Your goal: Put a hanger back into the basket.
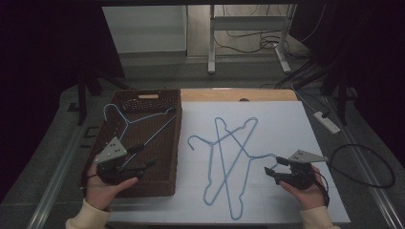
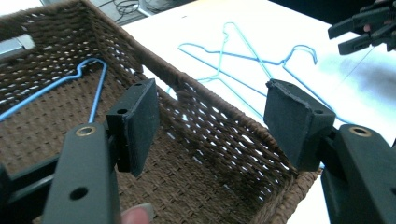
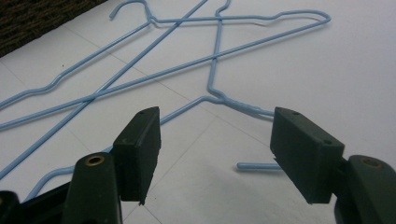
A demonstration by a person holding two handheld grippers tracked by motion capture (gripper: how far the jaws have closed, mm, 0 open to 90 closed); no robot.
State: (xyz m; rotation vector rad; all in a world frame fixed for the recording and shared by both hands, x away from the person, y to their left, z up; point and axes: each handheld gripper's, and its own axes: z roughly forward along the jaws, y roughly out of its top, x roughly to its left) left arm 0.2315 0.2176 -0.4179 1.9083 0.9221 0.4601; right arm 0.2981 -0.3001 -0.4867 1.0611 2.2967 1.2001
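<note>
- Currently, white tabletop (image 1: 286, 133) spans centre and right of the high view.
- Brown wicker basket (image 1: 167, 143) sits left of centre, against the white surface's left edge; one blue wire hanger (image 1: 138, 119) lies inside it, hook toward the upper left.
- Two crossed blue wire hangers (image 1: 229, 157) lie flat at mid-frame on the white surface, overlapping.
- Left gripper (image 1: 145, 164) at lower left, over the basket's near end; jaws apart, nothing between them.
- Right gripper (image 1: 270, 171) at lower right, just beside a hanger hook (image 1: 272, 157); jaws apart, the hook end between the pads in the right gripper view, untouched.
</note>
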